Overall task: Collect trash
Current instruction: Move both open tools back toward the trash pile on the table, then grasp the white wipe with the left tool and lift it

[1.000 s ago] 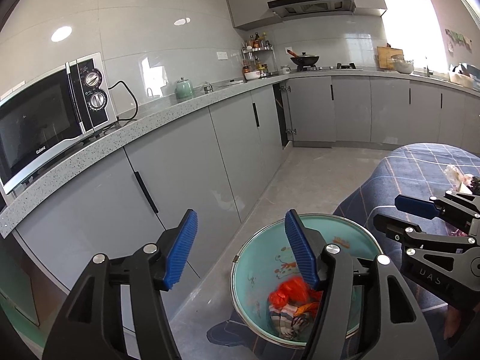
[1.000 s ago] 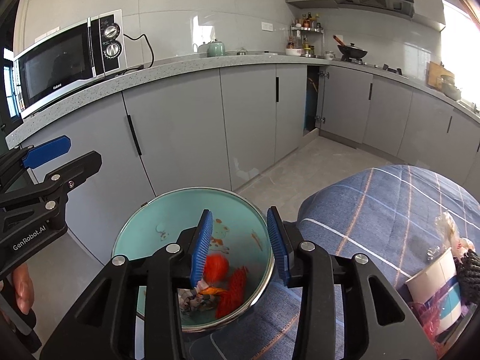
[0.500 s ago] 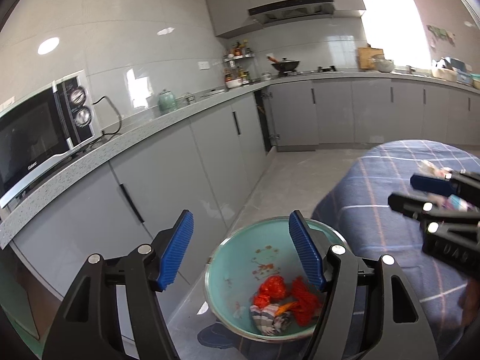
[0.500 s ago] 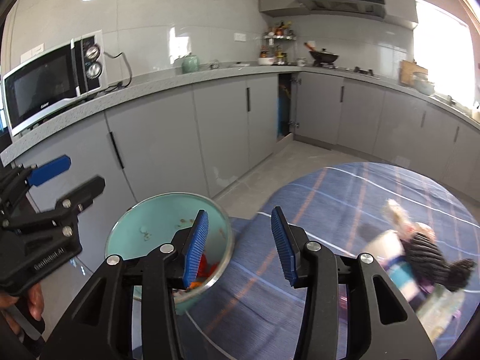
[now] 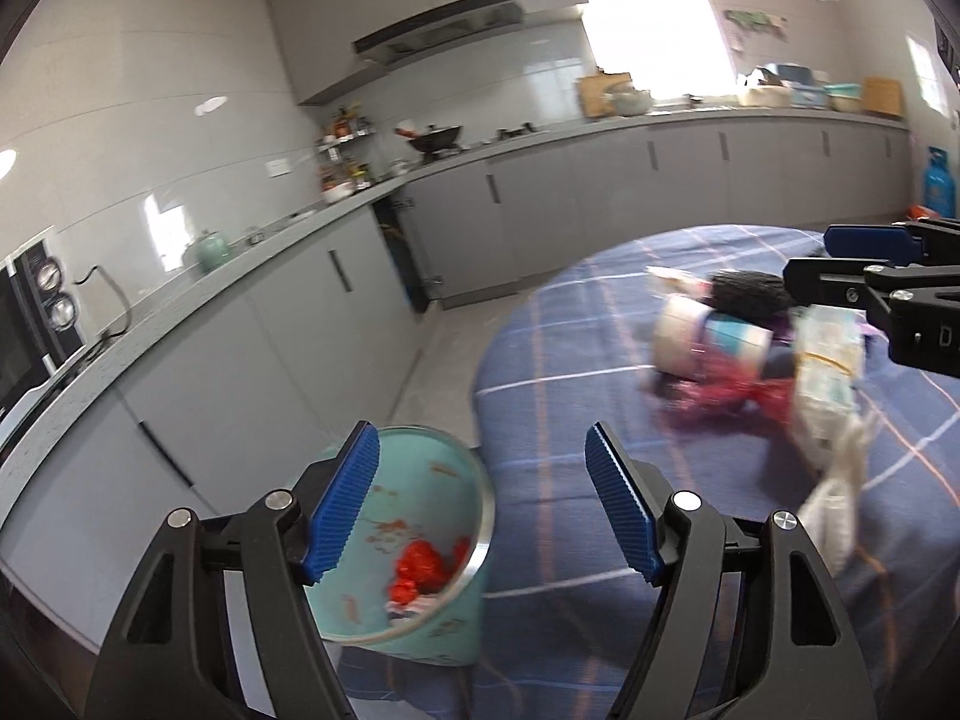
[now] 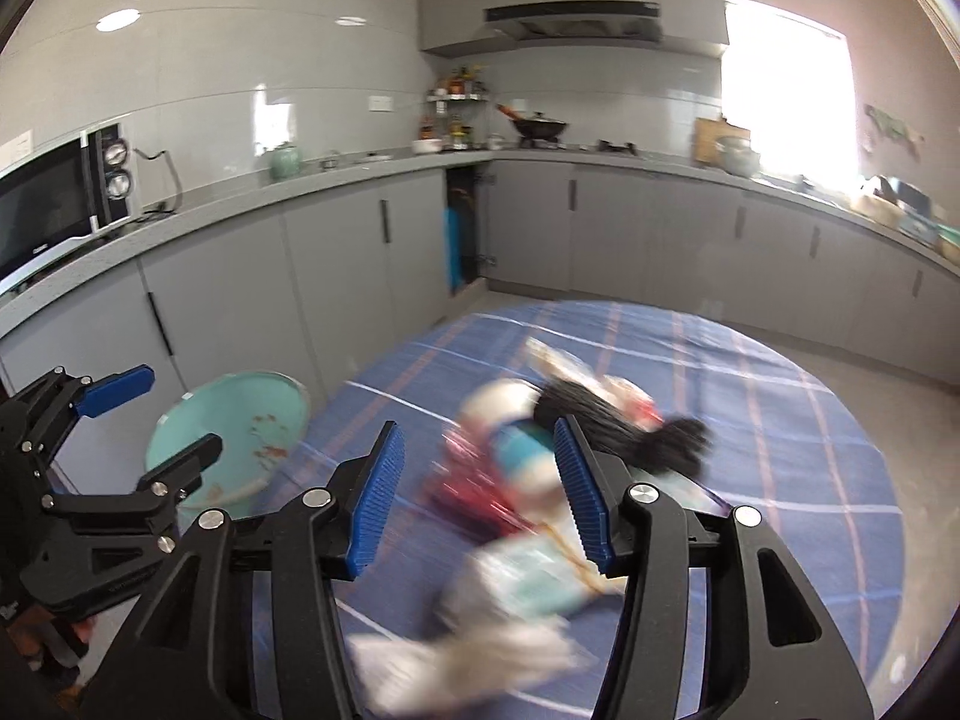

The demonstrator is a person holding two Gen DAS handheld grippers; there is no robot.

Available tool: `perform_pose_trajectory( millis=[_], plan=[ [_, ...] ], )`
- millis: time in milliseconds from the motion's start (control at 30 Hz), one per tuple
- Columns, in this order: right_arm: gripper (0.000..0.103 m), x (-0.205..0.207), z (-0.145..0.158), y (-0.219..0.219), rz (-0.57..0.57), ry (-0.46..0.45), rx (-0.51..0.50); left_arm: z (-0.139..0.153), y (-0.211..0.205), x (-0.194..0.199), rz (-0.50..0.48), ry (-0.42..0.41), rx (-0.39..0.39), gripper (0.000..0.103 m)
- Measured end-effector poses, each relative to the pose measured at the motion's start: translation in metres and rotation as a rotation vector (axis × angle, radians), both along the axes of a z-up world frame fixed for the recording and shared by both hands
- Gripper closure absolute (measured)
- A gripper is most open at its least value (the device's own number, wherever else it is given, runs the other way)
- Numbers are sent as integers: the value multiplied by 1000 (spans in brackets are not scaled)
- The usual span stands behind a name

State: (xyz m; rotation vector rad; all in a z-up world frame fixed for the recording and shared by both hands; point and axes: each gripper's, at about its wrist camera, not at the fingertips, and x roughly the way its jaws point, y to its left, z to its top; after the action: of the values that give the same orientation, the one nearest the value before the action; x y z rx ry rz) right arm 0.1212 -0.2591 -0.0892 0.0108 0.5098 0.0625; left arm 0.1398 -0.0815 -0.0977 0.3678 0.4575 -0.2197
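Trash [image 6: 540, 480], a blurred heap of a paper cup [image 5: 708, 339], red wrapper, black netting and white plastic, lies on the round desk [image 5: 570, 396] covered in blue plaid cloth, beside a teal bin [image 5: 432, 546] already holding red scraps. Left tool [image 5: 483, 504] hovers over the bin's rim and the desk edge, its blue pads spread with nothing between them, having just been opening. Right tool [image 6: 477, 486] points at the heap from above, its jaws also apart and just widened, gripping nothing. Grey kitchen cabinets [image 6: 336, 264], a microwave [image 6: 54, 204] and a wok on the stove line the background
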Motion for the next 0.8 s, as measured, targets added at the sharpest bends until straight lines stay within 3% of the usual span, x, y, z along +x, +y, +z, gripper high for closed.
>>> perform_pose_trajectory(
  millis=[367,533,800],
  plan=[
    [47,-42,-36,-69,-161,49,-9,-20,-63,-31,-161,38,12,31],
    [45,-61,-56,-85,-187,80,-38,-33,-86,-41,-228,62,30,31],
    [44,-76,-67,-107,-234,86,6,-52,-107,-44,-287,139,35,31]
  ],
)
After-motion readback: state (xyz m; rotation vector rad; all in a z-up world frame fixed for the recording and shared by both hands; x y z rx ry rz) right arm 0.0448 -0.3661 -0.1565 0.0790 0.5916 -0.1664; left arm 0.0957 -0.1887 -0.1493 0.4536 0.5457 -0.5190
